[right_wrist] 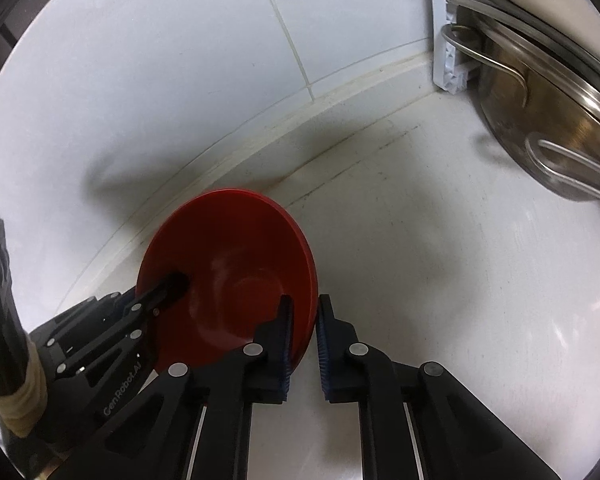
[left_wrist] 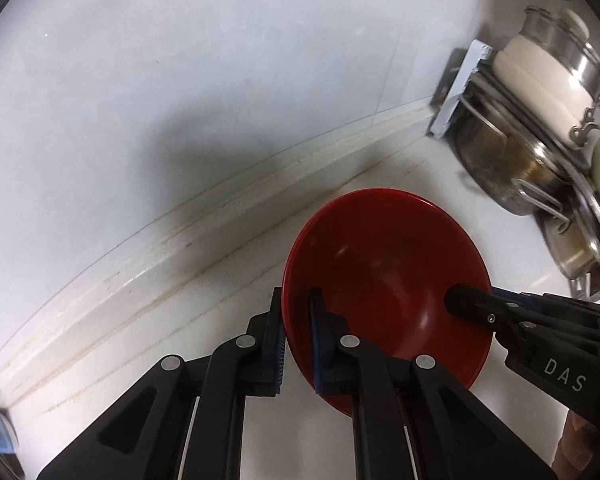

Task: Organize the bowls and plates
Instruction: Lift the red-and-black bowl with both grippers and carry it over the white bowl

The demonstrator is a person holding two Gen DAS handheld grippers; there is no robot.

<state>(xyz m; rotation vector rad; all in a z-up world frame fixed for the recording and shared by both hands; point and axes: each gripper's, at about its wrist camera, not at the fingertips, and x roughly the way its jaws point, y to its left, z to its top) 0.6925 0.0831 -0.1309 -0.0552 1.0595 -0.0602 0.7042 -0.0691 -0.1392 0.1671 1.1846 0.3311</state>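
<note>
1. Left wrist view: left tongs (left_wrist: 298, 334) straddle the near-left rim of the glossy red plastic bowl (left_wrist: 384, 264), one finger outside the wall, one inside. Pads sit at the rim; grasping the bowl, as far as I can judge.
2. Right wrist view: right tongs (right_wrist: 303, 346) straddle the opposite rim of the same bowl (right_wrist: 228, 264), one pad against the inner wall, the outer one looks slightly off it. Grasp not confirmed, cannot tell.
3. Bowl location: on or just above the white stone table (right_wrist: 440, 248), close to the tiled wall; contact with the surface is unclear. A second red edge shows at the rim, possibly two nested bowls.
4. Why two-sided: opposing rim grips likely keep the bowl level for a lift or set-down.
5. Steel pots on a wire rack (left_wrist: 532, 152) stand well apart, to the right.
6. Readable text: "DAS" on the right tongs body in the left wrist view; "GenRobot.AI" on the left tongs body in the right wrist view.
</note>
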